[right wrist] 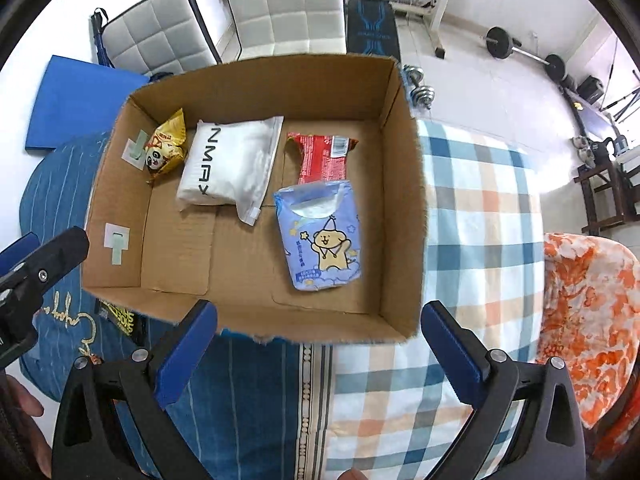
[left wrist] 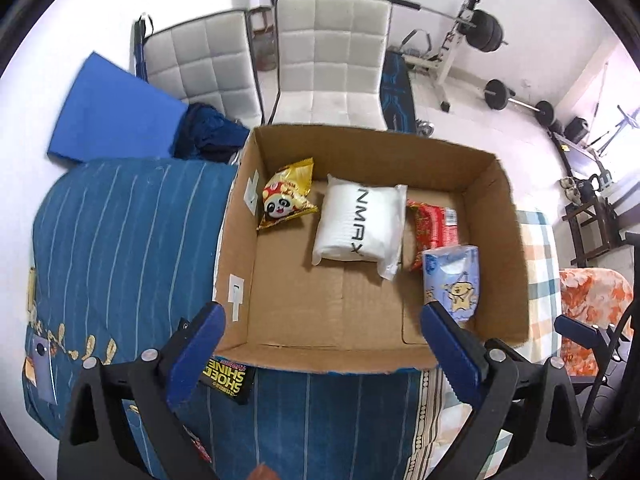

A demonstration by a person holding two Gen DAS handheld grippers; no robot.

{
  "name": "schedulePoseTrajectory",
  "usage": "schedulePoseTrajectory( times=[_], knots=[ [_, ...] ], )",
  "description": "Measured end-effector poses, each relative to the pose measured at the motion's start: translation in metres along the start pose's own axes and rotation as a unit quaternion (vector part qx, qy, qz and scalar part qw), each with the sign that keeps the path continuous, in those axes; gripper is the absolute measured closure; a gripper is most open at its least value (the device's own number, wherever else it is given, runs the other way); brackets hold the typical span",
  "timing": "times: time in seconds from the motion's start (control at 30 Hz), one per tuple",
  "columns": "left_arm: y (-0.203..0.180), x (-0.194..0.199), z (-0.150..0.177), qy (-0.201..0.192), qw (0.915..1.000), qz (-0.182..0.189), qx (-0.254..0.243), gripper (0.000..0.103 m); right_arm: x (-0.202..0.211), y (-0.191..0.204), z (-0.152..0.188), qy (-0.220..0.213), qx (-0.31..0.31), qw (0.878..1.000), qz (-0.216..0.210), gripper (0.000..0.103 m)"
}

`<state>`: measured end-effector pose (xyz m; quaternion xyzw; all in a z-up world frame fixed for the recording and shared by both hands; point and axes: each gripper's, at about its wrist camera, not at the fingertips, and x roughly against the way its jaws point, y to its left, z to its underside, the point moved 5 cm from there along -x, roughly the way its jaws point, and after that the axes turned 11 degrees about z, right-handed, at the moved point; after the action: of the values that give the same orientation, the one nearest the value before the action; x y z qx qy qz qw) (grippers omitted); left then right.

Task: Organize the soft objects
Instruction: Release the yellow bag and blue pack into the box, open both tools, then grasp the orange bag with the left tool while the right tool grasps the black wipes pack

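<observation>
1. My left gripper (left wrist: 322, 330) hangs above the near edge of the cardboard box (left wrist: 500, 240), fingers spread wide and holding nothing; its left finger sits over the box's 8 o'clock corner, its right finger over the 5 o'clock corner.
2. My right gripper (right wrist: 318, 334) is likewise spread and empty, held above the box's near wall, looking down into it (its right finger is over the checked blanket (right wrist: 480, 220), outside the box).
3. The soft things lie on the box floor: a gold panda snack bag (left wrist: 286, 198) at 10 o'clock against the left wall, a white pouch (left wrist: 358, 222) with black lettering beside it toward 12 o'clock, a red packet (left wrist: 434, 226) at 1 o'clock, and a blue tissue pack (right wrist: 320, 236) with a cartoon bear at 3 o'clock.
4. In my left view, the right finger covers the tissue pack's lower corner, and the tissue pack overlaps the red packet's near end, so I cannot read the packet.
5. A black-and-yellow packet (left wrist: 226, 374) marked "SHOE SHINE" pokes from under the box's near-left corner; most of it is hidden.
6. The box rests on a bed, partly on a blue striped quilt (left wrist: 120, 240).
7. An orange patterned cloth (right wrist: 588, 312) is cut off at 3 o'clock in both views.
8. At 9 o'clock in my right view, part of my left gripper shows, its fingertips out of frame.
</observation>
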<state>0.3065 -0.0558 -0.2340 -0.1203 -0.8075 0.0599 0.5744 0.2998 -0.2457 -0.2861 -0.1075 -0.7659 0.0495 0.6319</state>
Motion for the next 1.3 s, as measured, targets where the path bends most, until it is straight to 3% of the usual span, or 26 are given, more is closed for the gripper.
schedulePoseTrajectory(
  times=[0.43,0.57,0.7,0.83,1.0,1.1,1.17,1.3],
  knots=[
    [-0.009,0.069,0.032,-0.053,0.9969,0.031,-0.048,0.003,0.068,-0.012,0.040,-0.048,-0.059,0.997,-0.002,0.000],
    [0.028,0.089,0.056,-0.064,0.9975,0.016,-0.024,0.003,0.078,0.004,0.059,-0.067,-0.060,0.996,-0.011,0.000],
    [0.091,0.100,0.090,-0.059,0.9980,-0.018,0.017,0.003,0.069,0.039,0.081,-0.043,-0.027,0.998,-0.030,0.000],
    [0.167,0.092,0.133,-0.025,0.9951,-0.050,0.081,0.003,0.049,0.093,0.102,-0.005,0.024,0.998,-0.056,0.000],
    [0.228,0.064,0.180,0.014,0.9881,-0.036,0.149,0.003,0.024,0.158,0.118,0.028,0.087,0.993,-0.073,0.000],
    [0.241,0.032,0.202,0.052,0.9855,-0.017,0.161,0.004,0.012,0.192,0.122,0.040,0.131,0.988,-0.067,0.000],
    [0.247,-0.001,0.215,0.100,0.9774,0.008,0.186,0.004,0.006,0.216,0.122,0.050,0.164,0.983,-0.060,0.000],
    [0.249,-0.047,0.232,0.146,0.9630,0.039,0.224,0.005,0.008,0.260,0.109,0.037,0.251,0.967,-0.036,0.000]
  ],
)
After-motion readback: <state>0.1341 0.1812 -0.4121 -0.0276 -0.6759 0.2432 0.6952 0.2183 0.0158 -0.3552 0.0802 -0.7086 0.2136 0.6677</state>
